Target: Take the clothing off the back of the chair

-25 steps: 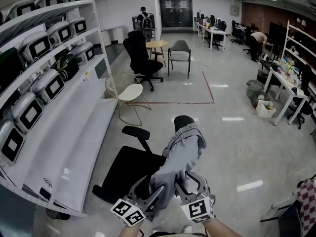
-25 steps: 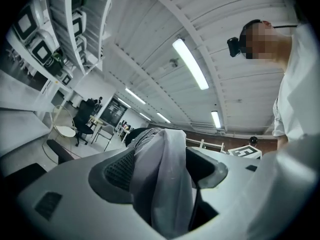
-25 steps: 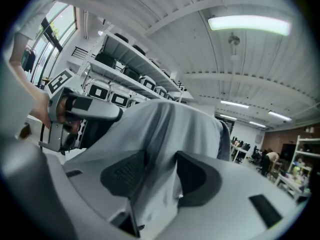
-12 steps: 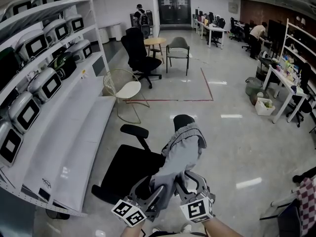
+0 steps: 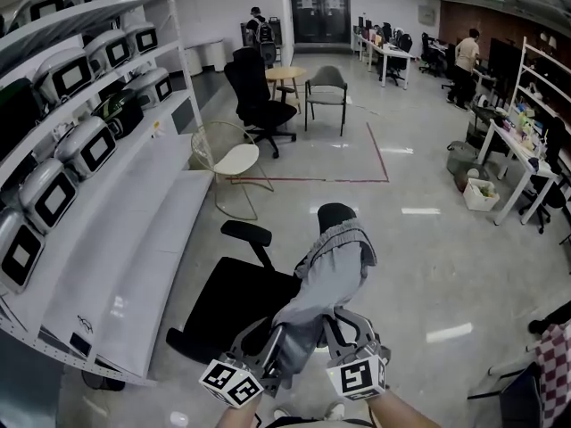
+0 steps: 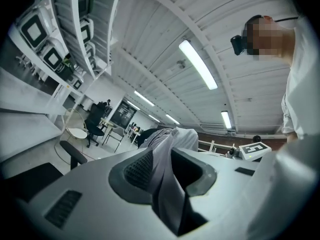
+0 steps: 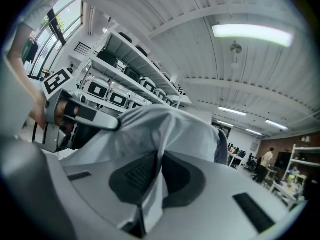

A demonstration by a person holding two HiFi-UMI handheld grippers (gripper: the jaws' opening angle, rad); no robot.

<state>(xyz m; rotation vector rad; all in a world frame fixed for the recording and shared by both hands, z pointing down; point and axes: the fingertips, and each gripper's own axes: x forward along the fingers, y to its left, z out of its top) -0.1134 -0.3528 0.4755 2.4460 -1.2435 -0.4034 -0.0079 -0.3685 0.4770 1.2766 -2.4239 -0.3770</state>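
We see a black office chair (image 5: 234, 300) with the grey clothing (image 5: 335, 267) draped over its back; the left gripper (image 5: 278, 339) and right gripper (image 5: 333, 325), side by side at the hanging lower end, are each closing their jaws on a pinched fold of it

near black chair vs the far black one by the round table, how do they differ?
The near black chair has grey clothing draped over its back; the far black chair has a bare back. The near black chair stands beside the white shelving; the far black chair stands by the round table. Both are black office chairs, and nobody sits in either.
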